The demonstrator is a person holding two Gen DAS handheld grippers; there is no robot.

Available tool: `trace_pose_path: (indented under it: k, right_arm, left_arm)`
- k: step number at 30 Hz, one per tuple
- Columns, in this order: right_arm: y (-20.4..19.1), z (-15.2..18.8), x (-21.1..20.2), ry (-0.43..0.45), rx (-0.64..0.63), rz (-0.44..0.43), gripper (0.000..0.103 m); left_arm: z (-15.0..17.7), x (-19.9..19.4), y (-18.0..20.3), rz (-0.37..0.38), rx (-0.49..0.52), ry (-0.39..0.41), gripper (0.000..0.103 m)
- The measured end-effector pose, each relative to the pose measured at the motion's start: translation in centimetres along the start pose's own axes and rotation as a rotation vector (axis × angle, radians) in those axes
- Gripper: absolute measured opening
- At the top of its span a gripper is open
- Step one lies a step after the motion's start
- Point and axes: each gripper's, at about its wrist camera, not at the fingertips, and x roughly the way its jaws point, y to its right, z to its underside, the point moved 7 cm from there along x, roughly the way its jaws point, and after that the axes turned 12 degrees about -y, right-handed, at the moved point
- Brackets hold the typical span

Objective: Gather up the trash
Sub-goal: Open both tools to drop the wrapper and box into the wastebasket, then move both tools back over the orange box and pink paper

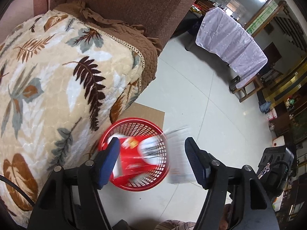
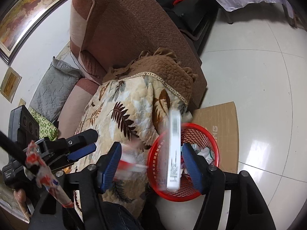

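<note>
A red mesh basket (image 1: 134, 126) (image 2: 203, 132) stands on the floor beside the sofa, with crumpled paper (image 2: 207, 151) in it. My left gripper (image 1: 153, 162) hangs open above it. A blurred red packet (image 1: 132, 161) is in the air between its fingers, over the basket. My right gripper (image 2: 151, 166) is open too. A blurred white box (image 2: 174, 153) (image 1: 178, 157) drops on edge between its fingers, at the basket's rim. The same red and white packet (image 2: 130, 166) streaks past its left pad. The left gripper (image 2: 90, 141) also shows side-on at the left of the right wrist view.
The sofa (image 1: 124, 5) carries a leaf-print blanket (image 1: 57, 76) (image 2: 124, 115) right beside the basket. A cardboard sheet (image 2: 220, 115) lies under the basket on the pale tiled floor (image 1: 201, 105). A table under a lilac cloth (image 1: 230, 38) and a wooden bench (image 1: 247, 88) stand further off.
</note>
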Motion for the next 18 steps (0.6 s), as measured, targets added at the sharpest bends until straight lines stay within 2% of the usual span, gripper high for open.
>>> trace_pose_path:
  k: [6,11,18]
  right_arm:
    - [-1.2,0.0,-0.7,0.007,-0.027,-0.014,0.070]
    - [-5.1,0.4,-1.6,0.023,-0.109,-0.057,0.074]
    - [-11.3,1.8,-1.9,0.018,-0.231,-0.127,0.076]
  left_arm:
    - [0.6,-2.4,-0.4,0.012,-0.005,0.037,0.070]
    - [1.9,-6.7,-1.8,0.008,-0.021,0.110,0.070]
    - [5.8,-13.8,-5.1,0.027,-0.089,0.230,0.071]
